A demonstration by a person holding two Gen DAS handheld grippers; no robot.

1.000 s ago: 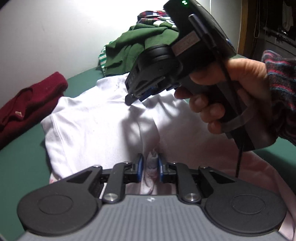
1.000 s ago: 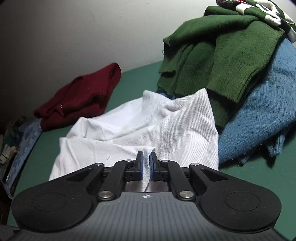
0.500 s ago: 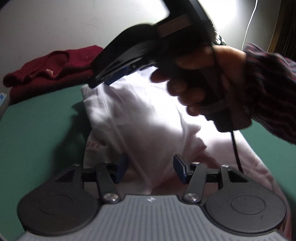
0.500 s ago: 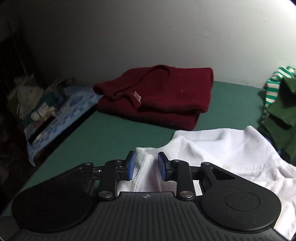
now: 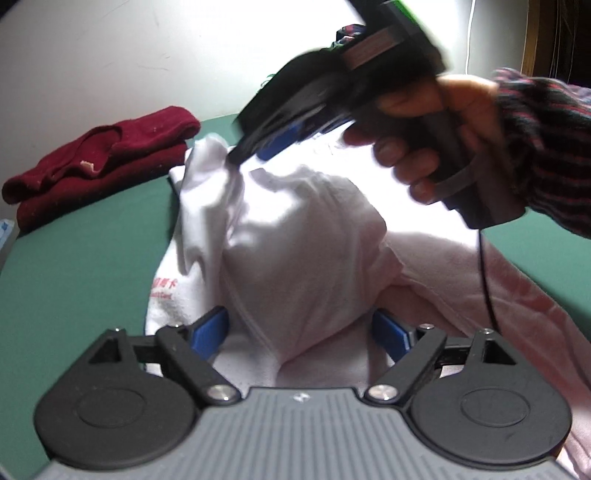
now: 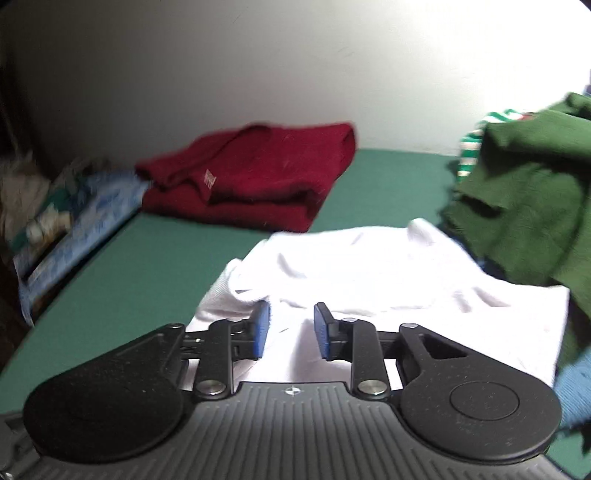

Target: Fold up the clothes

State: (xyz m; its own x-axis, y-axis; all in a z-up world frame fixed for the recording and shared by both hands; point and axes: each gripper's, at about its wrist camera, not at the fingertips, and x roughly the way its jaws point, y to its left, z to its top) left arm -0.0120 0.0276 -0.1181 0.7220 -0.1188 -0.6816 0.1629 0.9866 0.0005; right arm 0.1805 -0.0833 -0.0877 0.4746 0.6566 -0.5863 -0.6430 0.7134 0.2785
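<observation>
Now, left gripper (image 5: 299,332): jaws opening wide, white shirt (image 5: 295,236) bunched between.
Right gripper (image 6: 288,330): closing, seemingly on nothing.
Risk: fold slumps, unheld.

Glare is blowing out the wall (image 5: 388,22) top right; left is dimming; motion blur is smearing the hand (image 5: 436,125).

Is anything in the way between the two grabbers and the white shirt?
Nothing visible is. The left gripper is opening, with the white shirt bunched right between its blue pads, which do not press it. The right gripper is closing just above the same shirt, nothing between. The red sweater lies off to the side.
</observation>
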